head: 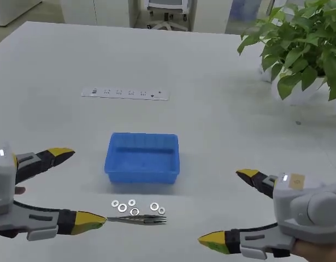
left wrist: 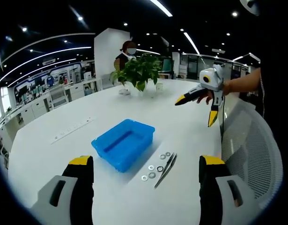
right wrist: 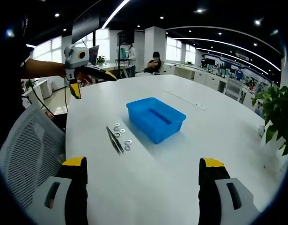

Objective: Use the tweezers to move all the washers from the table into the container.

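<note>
The tweezers (head: 138, 219) lie on the worktop (head: 222, 109) just on the person's side of the blue container (head: 141, 173), with their long axis running left to right. The left tongs (head: 83, 186), open and empty, have one tip almost at the tweezers' end. The right tongs (head: 222, 206), also open and empty, sit farther off. There is one pair of tweezers, one container and apparently six washers (head: 122, 207), which lie between the two.

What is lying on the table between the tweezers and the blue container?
The washers lie there, in a loose row close beside the tweezers; then bare table up to the container. The head view shows it.
</note>
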